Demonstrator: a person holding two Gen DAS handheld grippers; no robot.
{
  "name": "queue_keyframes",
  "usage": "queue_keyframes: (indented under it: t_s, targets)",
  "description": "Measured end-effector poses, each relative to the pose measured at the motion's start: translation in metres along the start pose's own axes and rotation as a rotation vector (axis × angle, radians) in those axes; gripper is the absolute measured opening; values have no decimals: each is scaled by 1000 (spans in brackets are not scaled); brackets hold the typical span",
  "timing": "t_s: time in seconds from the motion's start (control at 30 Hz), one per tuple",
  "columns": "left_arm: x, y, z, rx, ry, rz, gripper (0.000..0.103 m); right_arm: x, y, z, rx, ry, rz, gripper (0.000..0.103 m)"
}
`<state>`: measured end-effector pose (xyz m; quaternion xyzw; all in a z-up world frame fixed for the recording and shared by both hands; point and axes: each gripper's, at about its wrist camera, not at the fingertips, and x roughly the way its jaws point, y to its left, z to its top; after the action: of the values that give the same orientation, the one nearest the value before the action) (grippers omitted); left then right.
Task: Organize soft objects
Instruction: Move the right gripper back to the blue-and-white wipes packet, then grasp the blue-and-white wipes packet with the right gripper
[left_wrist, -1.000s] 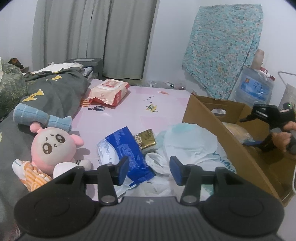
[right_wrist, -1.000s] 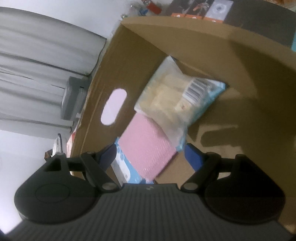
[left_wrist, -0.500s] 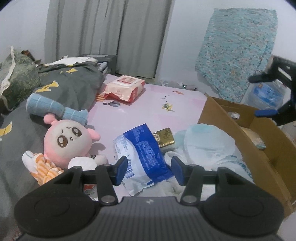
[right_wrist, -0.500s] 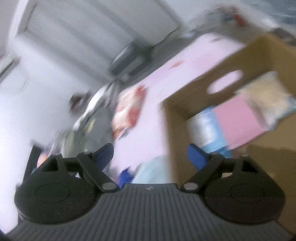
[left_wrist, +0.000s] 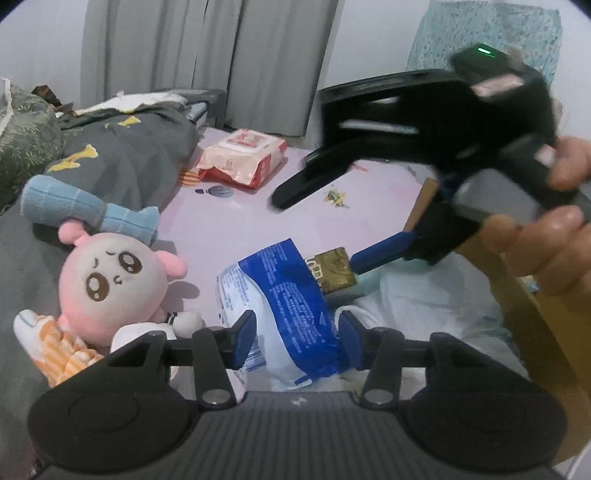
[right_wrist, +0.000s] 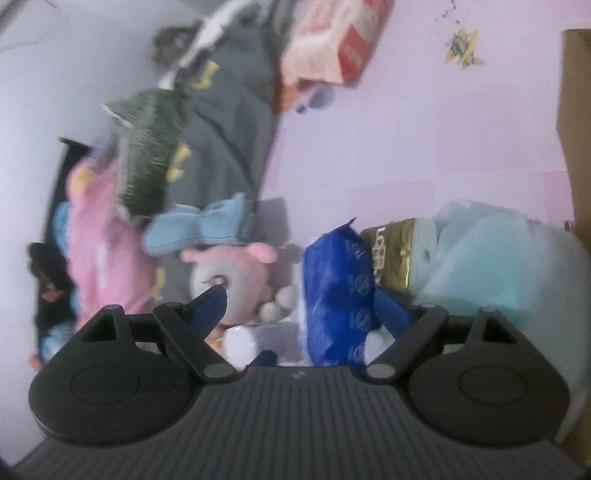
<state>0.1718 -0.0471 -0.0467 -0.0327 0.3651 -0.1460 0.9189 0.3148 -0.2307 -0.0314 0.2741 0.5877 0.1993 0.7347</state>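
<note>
A blue and white packet (left_wrist: 284, 295) lies on the pink sheet, its near end between the fingers of my left gripper (left_wrist: 295, 339). The jaws are closing on it and I see no pad pressing on it. A small gold packet (left_wrist: 332, 269) rests against its far side. My right gripper (left_wrist: 321, 229), held by a hand (left_wrist: 535, 240), hangs open over these packets. In the right wrist view the right gripper (right_wrist: 301, 308) stands wide with nothing held, just above the blue packet (right_wrist: 336, 288) and gold packet (right_wrist: 391, 258). A pink plush doll (left_wrist: 107, 280) lies to the left.
A cardboard box (left_wrist: 421, 206) stands at the right, with a pale blue plastic-wrapped bundle (right_wrist: 480, 266) beside it. A wet-wipes pack (left_wrist: 243, 155) lies farther back on the sheet. A grey duvet (left_wrist: 122, 162) and a green pillow (left_wrist: 26, 144) fill the left.
My right gripper has swung out of the cardboard box and rolled, and now hangs over the packets on the bed. My left gripper has come closer to the blue packet, jaws slightly narrower.
</note>
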Motion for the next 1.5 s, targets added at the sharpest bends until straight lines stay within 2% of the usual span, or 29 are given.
queue_keyframes:
  t_s: [0.2,0.37,0.63,0.9,0.97,1.1,1.2,1.4,1.47,1.5]
  targets:
    - [19,1,-2,10,55,-3,46,50,6,12,-54,133,-119,87]
    - [20,4,-2,5,59,-16,46,72,15,15,-101,220,-137,91]
    - [2,22,-1,-44,58,-34,49,65,21,13,-19,210,6,92]
    - [-11,29,-1,-58,49,2,54,53,36,3,-8,192,133,90]
    - [-13,28,-2,-48,48,6,54,50,41,1,-23,169,111,90]
    - [-10,27,-5,-32,65,6,54,49,39,2,-48,136,-7,90]
    - [-6,28,-8,-39,87,3,54,58,27,4,-25,162,-67,91]
    - [-7,33,-11,-38,87,-1,53,99,10,7,12,237,-105,92]
    - [-8,34,-10,-38,83,-1,53,105,9,6,1,240,-109,87]
    - [-8,36,-10,-41,81,-1,53,106,9,5,-5,235,-110,78]
